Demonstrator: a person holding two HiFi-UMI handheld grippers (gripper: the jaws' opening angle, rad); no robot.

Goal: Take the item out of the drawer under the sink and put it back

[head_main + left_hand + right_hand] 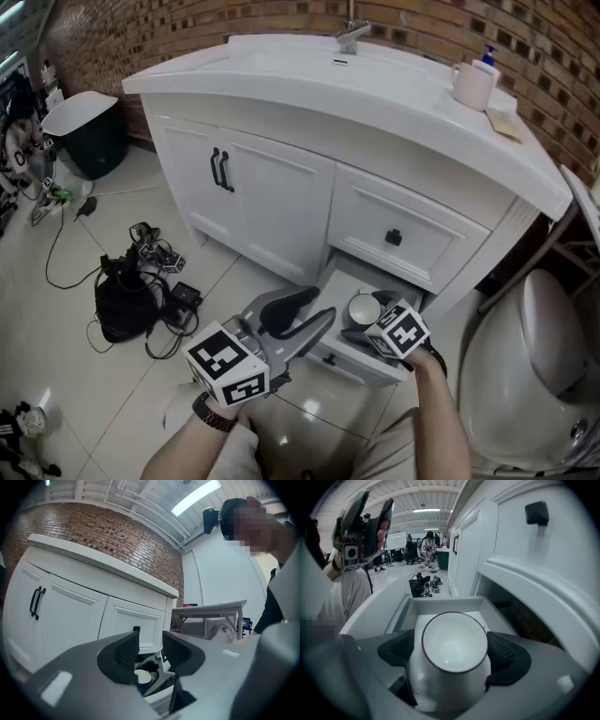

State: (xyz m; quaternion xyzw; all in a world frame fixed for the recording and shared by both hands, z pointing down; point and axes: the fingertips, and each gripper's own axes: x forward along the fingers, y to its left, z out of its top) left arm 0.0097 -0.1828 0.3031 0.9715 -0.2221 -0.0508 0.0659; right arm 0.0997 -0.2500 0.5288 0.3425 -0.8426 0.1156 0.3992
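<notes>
**Right gripper**: jaws spread to their full width, one black pad on each side of the item and close against its wall. No lift is evident.

**Item, white cup**: glazed, dark rim line, mouth upward and empty. It stands upright on the floor of the open drawer, towards the drawer's near end, between the right gripper's jaws.

**Drawer**: white, lower of two on the right side of the cabinet, pulled out towards the person. The cup is the only content that can be made out.

**Left gripper**: jaws apart with a moderate gap and nothing between them. It is held in the air just left of the open drawer, clear of the cabinet. The cup shows beyond the gap, well apart from the pads.

**Upper drawer**: closed, one black knob, directly above the open one.

**Vanity cabinet**: white, with two doors on the left that carry paired black handles.

**Countertop**: white, with a chrome tap at the far edge and a white mug at far right.

**Brick wall**: behind the cabinet.

**Floor, pale tiles**: black bag with tangled cables at left; white-lidded bin at far left.

**Toilet**: white, near right, beside the cabinet.
</notes>
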